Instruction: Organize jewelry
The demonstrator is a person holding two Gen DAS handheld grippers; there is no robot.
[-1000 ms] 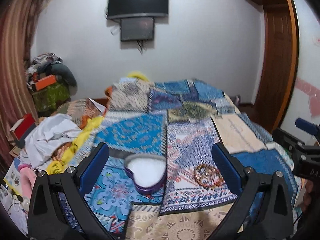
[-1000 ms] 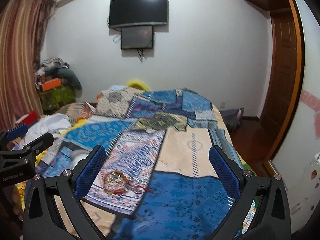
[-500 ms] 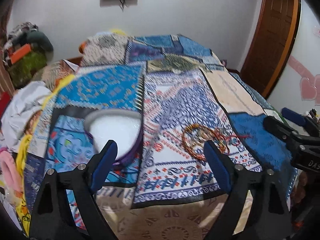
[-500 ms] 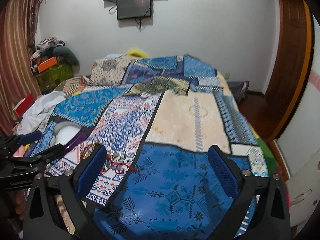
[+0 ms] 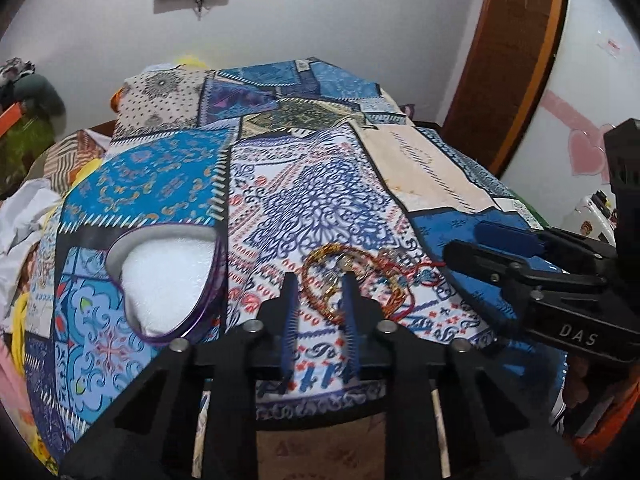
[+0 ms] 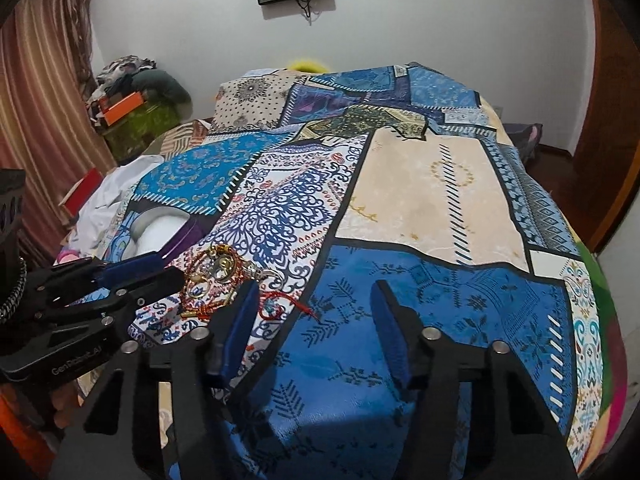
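A tangle of jewelry, gold and red bangles with red thread, lies on the patchwork bedspread. A purple heart-shaped box with white lining sits to its left, open. My left gripper has narrowed its jaws around the near edge of the bangles, with a gap still between the pads. My right gripper is half open just right of the pile, over the blue patch. The box shows in the right wrist view.
White cloth and clothes are heaped at the bed's left edge. Pillows lie at the far end. A wooden door stands at the right. The bed's near edge is just under both grippers.
Both grippers tilted down and moved closer to the jewelry. The left jaws closed from wide open to a narrow gap at the bangles. The right jaws narrowed too.
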